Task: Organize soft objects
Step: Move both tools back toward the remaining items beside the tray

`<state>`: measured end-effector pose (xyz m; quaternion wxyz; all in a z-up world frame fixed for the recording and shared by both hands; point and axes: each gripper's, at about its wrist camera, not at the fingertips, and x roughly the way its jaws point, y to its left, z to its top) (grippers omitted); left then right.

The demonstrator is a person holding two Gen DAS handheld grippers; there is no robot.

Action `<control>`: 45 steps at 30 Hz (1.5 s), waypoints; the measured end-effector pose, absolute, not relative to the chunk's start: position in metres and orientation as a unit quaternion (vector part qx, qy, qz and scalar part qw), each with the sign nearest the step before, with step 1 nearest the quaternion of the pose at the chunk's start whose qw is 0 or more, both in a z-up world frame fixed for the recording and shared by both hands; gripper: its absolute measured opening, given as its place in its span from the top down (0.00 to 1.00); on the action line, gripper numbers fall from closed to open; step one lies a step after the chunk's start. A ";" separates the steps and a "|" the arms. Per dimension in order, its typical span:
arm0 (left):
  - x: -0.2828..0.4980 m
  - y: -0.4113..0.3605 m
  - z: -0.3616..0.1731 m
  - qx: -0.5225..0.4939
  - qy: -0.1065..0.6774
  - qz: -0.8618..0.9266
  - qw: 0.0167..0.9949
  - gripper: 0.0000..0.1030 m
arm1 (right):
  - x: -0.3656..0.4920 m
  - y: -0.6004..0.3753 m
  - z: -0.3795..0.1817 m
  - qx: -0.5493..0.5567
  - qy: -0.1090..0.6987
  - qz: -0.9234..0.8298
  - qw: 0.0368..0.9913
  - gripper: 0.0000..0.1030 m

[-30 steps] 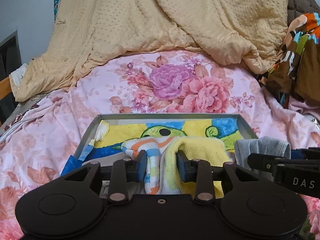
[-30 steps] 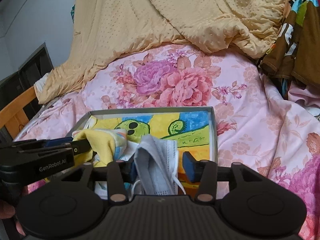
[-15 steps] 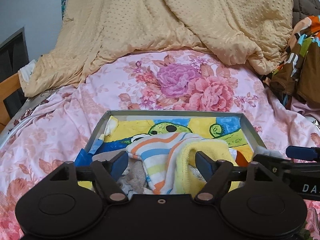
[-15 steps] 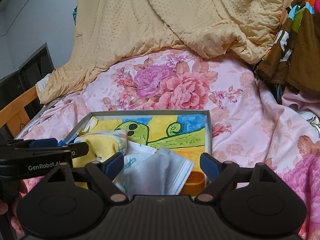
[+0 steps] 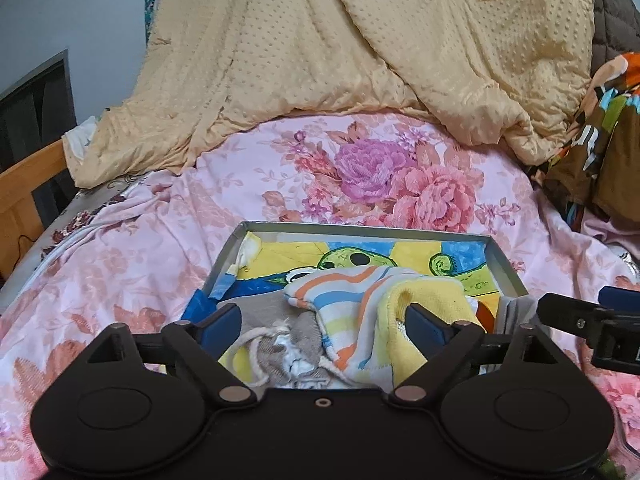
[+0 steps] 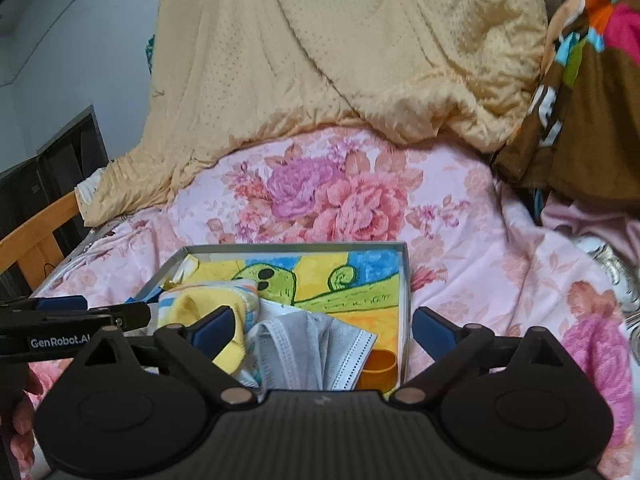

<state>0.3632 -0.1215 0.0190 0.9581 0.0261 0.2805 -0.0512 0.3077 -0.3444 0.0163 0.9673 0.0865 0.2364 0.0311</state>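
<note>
A grey metal tray with a cartoon liner lies on the flowered bedspread. In it are a striped and yellow sock and a grey drawstring pouch. My left gripper hovers just over them with its jaws opening. The sock lies loose between the pads, which do not press on it. In the right wrist view the same tray holds a grey face mask beside the sock. My right gripper stands above the mask, jaws opening wide, gripping nothing.
An orange cup sits in the tray's near right corner. A beige quilt is heaped at the back, with patterned brown clothes at the right. A wooden bed rail runs along the left. Pink bedspread surrounds the tray.
Both grippers went from shut to wide open. The left let go of the striped sock and the right let go of the face mask; both now lie in the tray. Both grippers drew back and rose.
</note>
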 end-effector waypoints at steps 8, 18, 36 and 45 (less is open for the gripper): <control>0.321 -0.108 0.040 0.017 0.248 -0.044 0.968 0.03 | 0.263 -0.324 0.043 0.062 0.188 0.030 0.980 0.00; 0.268 -0.090 0.061 0.001 0.218 -0.050 0.975 0.01 | 0.213 -0.313 0.061 0.074 0.146 0.025 0.986 0.00; 0.184 -0.037 0.060 0.016 0.215 -0.073 0.974 0.01 | 0.137 -0.291 0.065 0.079 0.125 0.029 0.988 0.00; 0.163 -0.015 0.045 0.067 0.248 -0.117 0.959 0.01 | 0.120 -0.267 0.059 0.044 0.146 0.052 0.987 0.00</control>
